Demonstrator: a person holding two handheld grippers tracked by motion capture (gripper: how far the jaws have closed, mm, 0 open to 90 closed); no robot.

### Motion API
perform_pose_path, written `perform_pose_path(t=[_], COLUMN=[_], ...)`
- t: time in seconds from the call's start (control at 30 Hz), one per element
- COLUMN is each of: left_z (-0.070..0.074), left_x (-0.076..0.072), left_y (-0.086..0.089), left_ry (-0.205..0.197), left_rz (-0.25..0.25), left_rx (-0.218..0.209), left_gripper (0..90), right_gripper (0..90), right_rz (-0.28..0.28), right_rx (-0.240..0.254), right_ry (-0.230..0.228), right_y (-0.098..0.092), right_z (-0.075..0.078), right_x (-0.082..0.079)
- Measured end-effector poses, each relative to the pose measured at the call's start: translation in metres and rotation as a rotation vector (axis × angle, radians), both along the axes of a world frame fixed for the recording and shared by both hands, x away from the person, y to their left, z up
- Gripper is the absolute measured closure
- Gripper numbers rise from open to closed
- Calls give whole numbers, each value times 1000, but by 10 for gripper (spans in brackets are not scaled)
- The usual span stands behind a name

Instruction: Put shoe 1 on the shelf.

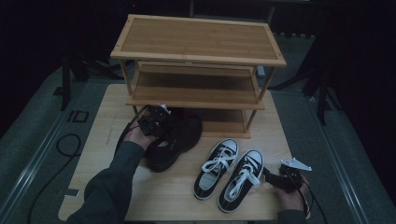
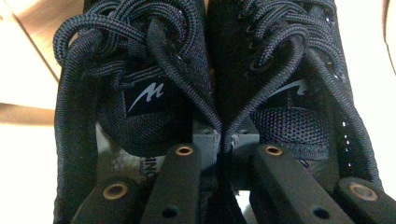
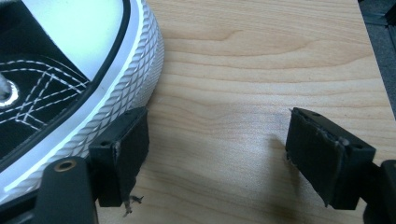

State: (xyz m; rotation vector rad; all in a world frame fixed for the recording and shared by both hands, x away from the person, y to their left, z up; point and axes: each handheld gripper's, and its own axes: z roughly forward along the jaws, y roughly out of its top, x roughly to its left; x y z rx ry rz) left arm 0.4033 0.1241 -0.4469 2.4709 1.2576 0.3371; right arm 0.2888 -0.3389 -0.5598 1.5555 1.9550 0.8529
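Your left gripper (image 1: 156,122) pinches the black shoes (image 1: 176,140) together by their inner collars for the rack (image 1: 198,60), while your right gripper (image 3: 217,156) waits with jaws wide open and empty beside the white-toed sneaker (image 3: 93,88).

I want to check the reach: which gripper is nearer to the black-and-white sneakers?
Right. The right gripper is open beside the sneakers, one jaw against a sole. The left gripper is farther back, shut on the black shoes.

Sleeve: dark grey long sleeve (image 1: 109,184) on the left arm.
Claws: black left claw (image 1: 156,120); black right claw (image 1: 275,178), brass-coloured screws, grey three-cornered plate, black cable.
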Motion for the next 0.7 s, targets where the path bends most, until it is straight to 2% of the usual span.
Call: perform_pose_path(t=[0.23, 0.47, 0.7], left_z=[-3, -7, -13], left_x=[6, 14, 18], left_y=[-15, -20, -24], left_ry=[-57, -77, -102], left_rz=[21, 70, 144], left_rx=[31, 17, -10], left_gripper=[847, 848, 847], right_gripper=[212, 212, 212], right_rz=[0, 0, 0], right_rx=[0, 0, 0], right_ry=[0, 0, 0], right_y=[0, 0, 0], right_z=[0, 0, 0], right_x=[0, 0, 0])
